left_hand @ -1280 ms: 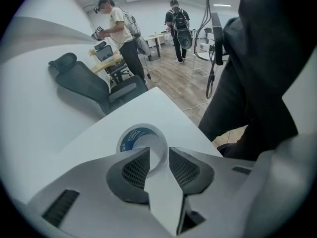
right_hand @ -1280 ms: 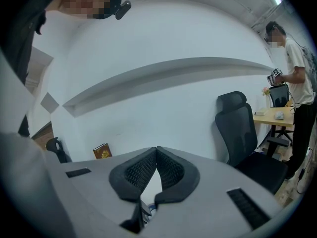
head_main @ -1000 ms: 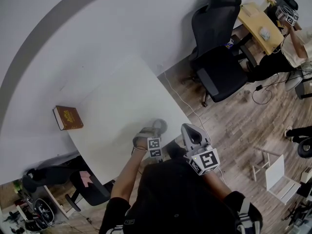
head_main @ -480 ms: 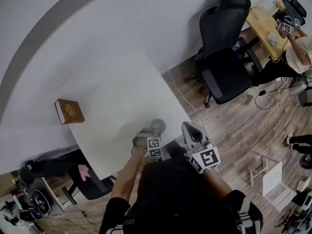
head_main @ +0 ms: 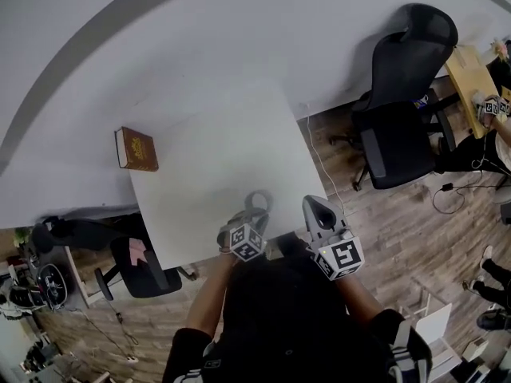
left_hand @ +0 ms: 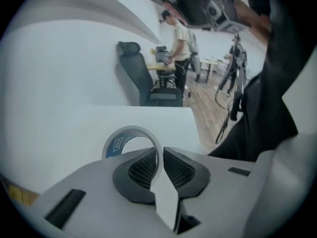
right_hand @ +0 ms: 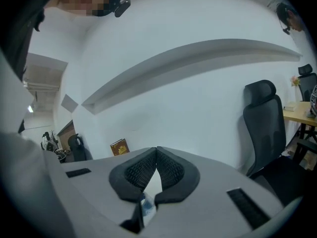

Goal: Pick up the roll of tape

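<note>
The roll of tape (left_hand: pixel 115 143), a thin grey ring with a blue label inside, stands upright between my left gripper's (left_hand: pixel 160 152) jaws. They are closing, and the dark pads pinch the ring's wall. In the head view the tape roll (head_main: pixel 257 201) is over the near edge of the white table (head_main: pixel 215 154), at the tip of the left gripper (head_main: pixel 254 214). My right gripper (head_main: pixel 315 206) hangs beside it at the table's near right edge. In the right gripper view the right gripper (right_hand: pixel 156 153) is shut, its pads meeting with nothing between them.
A brown book (head_main: pixel 137 148) lies at the table's far left corner, and the book (right_hand: pixel 119 147) also shows past the right gripper. A black office chair (head_main: pixel 403 118) stands on the wooden floor to the right. A second dark chair (head_main: pixel 136 266) sits under the table's left side.
My left gripper has closed on the tape roll, rolled about its axis and risen with the roll. The right gripper has shifted a little sideways.
</note>
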`<state>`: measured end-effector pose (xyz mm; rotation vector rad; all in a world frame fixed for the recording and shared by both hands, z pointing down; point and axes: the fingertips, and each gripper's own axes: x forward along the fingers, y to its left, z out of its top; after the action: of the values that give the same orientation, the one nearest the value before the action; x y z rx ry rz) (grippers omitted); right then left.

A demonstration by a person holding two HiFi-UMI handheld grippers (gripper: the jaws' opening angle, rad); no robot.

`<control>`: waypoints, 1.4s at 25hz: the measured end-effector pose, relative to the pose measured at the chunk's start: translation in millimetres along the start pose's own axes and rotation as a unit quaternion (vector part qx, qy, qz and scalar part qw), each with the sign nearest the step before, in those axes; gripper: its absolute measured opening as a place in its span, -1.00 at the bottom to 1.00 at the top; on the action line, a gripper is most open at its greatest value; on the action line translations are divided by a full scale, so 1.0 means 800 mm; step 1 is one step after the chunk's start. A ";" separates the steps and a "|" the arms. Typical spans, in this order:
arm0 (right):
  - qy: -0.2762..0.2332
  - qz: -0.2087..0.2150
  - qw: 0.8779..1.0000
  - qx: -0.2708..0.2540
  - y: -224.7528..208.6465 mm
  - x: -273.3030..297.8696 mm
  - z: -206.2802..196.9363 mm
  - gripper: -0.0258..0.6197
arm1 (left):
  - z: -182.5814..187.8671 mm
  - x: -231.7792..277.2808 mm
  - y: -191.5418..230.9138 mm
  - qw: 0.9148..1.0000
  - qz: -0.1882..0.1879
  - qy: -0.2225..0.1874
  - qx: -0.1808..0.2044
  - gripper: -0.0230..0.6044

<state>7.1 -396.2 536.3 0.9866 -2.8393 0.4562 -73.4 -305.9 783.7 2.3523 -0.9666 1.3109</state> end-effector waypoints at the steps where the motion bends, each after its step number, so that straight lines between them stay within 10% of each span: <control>1: 0.001 0.012 1.000 -0.004 0.006 0.007 0.001 -0.88 | 0.002 -0.015 0.009 0.999 0.017 -0.020 -0.041 -0.72; 5: 0.009 0.050 0.998 -0.022 0.030 0.037 0.004 -0.88 | 0.005 -0.084 0.055 0.975 0.102 -0.097 -0.173 -0.72; 9: 0.005 0.078 0.996 -0.032 0.064 0.064 0.012 -0.88 | 0.009 -0.173 0.101 0.932 0.186 -0.178 -0.254 -0.72; 15: -0.001 0.099 0.994 -0.057 0.126 0.092 0.026 -0.88 | 0.012 -0.308 0.139 0.862 0.263 -0.290 -0.322 -0.72; 20: -0.017 0.115 0.991 -0.064 0.175 0.105 0.039 -0.88 | 0.019 -0.393 0.145 0.824 0.292 -0.362 -0.324 -0.72; 35: -0.019 0.117 0.990 -0.078 0.238 0.123 0.032 -0.88 | -0.009 -0.425 0.141 0.823 0.278 -0.386 -0.310 -0.72</control>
<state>-187.9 -320.3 484.2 0.6441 -2.9839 0.2323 -277.4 -242.9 496.5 2.0799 -2.0451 -0.0179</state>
